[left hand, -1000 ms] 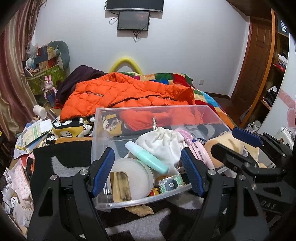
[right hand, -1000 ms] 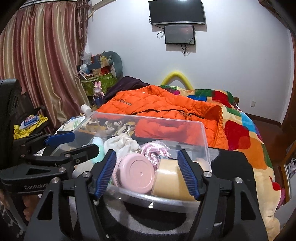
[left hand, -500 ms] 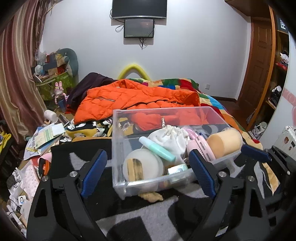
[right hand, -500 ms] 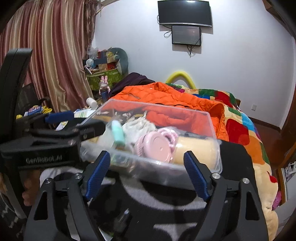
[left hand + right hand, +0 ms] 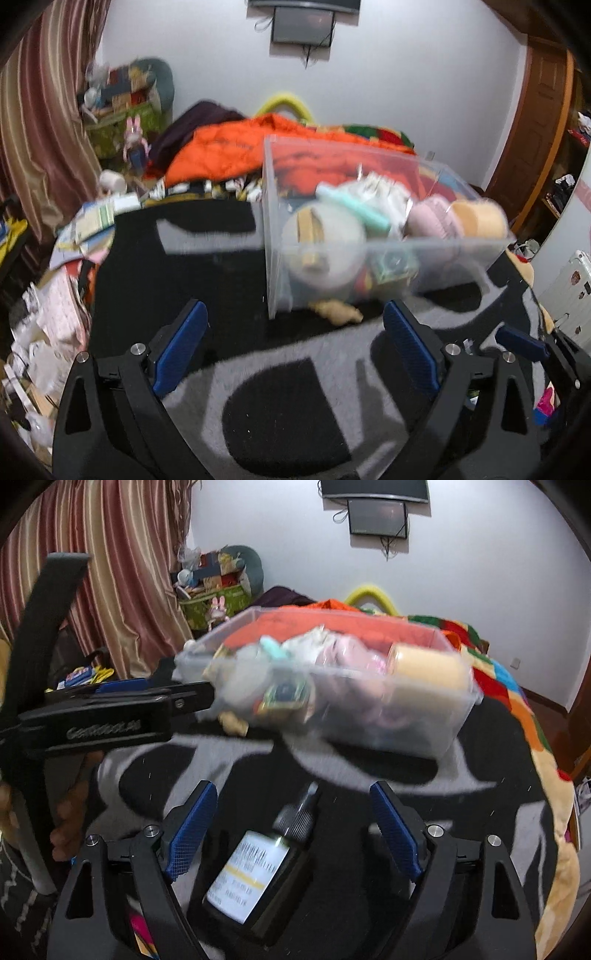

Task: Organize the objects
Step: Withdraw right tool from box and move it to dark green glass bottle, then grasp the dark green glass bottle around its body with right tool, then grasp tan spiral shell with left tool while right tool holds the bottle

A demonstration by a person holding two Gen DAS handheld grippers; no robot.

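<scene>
A clear plastic bin [image 5: 273,236] full of small items sits on a black and grey blanket [image 5: 280,373]; it also shows in the right wrist view [image 5: 454,716]. Inside lie a round white container [image 5: 325,247], a mint tube [image 5: 354,210], a white pouch, a pink item and a tan cylinder [image 5: 480,221]. My left gripper [image 5: 295,350] is open and empty, a short way in front of the bin. My right gripper [image 5: 291,830] is open, with a dark dropper bottle [image 5: 258,871] lying on the blanket between its fingers. A tan scrap [image 5: 336,312] lies at the bin's front.
An orange jacket [image 5: 229,151] and colourful quilt [image 5: 498,686] lie on the bed behind the bin. Papers and clutter [image 5: 74,236] pile at the left. A striped curtain [image 5: 110,572] hangs left; a wooden door [image 5: 532,122] stands right.
Both grippers have pulled back from the bin, which now sits farther off. The dropper bottle has come into the right wrist view between the open fingers.
</scene>
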